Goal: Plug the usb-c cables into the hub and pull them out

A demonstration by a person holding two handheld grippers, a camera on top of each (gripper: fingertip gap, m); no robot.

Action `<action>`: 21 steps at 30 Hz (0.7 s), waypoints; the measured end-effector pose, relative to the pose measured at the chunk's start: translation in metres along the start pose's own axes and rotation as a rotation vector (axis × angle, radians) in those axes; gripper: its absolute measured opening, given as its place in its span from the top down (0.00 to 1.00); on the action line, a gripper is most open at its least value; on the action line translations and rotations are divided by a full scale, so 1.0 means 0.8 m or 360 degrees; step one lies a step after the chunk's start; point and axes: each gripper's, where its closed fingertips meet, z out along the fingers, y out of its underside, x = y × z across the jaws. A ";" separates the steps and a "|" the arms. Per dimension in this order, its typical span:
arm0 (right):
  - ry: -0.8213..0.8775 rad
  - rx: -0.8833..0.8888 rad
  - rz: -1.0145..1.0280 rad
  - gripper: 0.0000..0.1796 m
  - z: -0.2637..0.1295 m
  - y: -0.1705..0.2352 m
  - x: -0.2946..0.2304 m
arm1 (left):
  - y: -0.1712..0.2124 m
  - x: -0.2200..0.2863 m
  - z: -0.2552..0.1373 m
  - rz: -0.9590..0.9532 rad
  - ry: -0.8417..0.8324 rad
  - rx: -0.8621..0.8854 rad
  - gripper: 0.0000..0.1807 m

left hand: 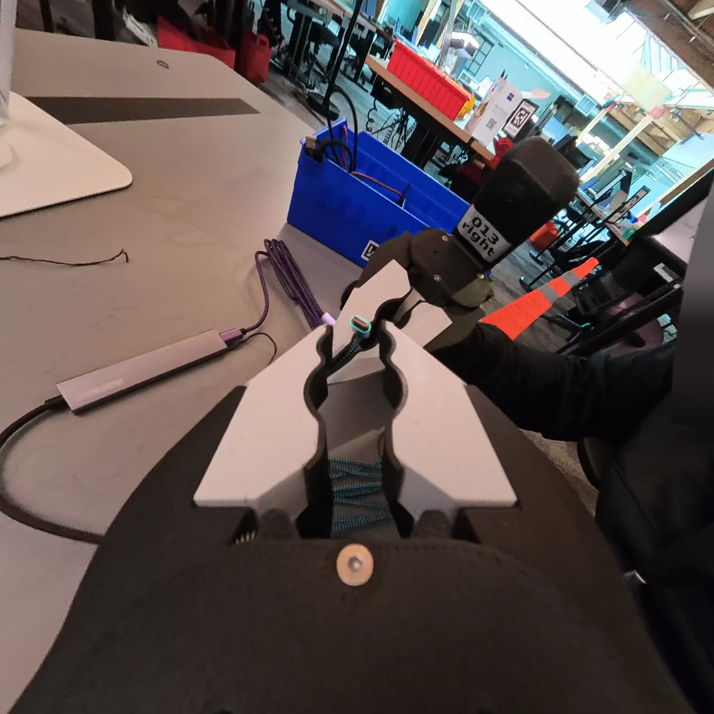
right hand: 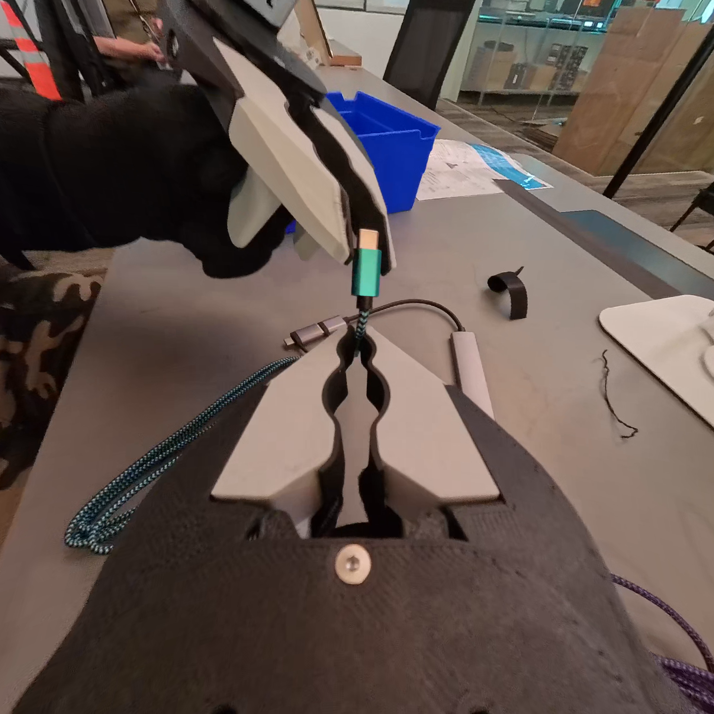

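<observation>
Teal usb-c plug (right hand: 366,270) raised above grey surface (right hand: 193,309), well apart from hub (left hand: 147,371). Right gripper (right hand: 357,347) fingers clamped on braided cable (right hand: 361,322) just below plug. Left gripper (left hand: 357,332) fingers flanking plug tip, grip unclear. Best regripped on plug body, then squared to a free hub port.

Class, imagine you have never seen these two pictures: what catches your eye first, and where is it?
First, the teal USB-C plug, held in mid-air above the table: the right gripper pinches its braided cable, and the left gripper meets it from above. Then the grey hub on the table, a purple cable plugged in.
</observation>
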 end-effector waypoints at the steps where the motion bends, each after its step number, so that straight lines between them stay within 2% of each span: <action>1: 0.0010 -0.0017 -0.0020 1.00 0.001 0.002 0.000 | 0.001 0.001 0.000 -0.0018 0.0003 -0.0024 0.88; 6: 0.0067 -0.0088 -0.0120 1.00 0.007 0.009 -0.001 | 0.014 0.002 0.006 -0.0106 0.0005 -0.0132 0.88; 8: 0.0082 -0.0101 -0.0144 1.00 0.007 0.009 -0.001 | 0.016 0.004 0.007 -0.0147 0.0029 -0.0141 0.92; 17: 0.0121 -0.0089 -0.0187 1.00 0.006 0.006 0.002 | 0.010 -0.001 0.006 -0.0250 0.0058 -0.0066 0.96; 21: 0.0208 0.0088 -0.0117 0.84 -0.007 -0.016 0.017 | -0.002 0.001 0.002 -0.0455 0.0223 0.0150 0.97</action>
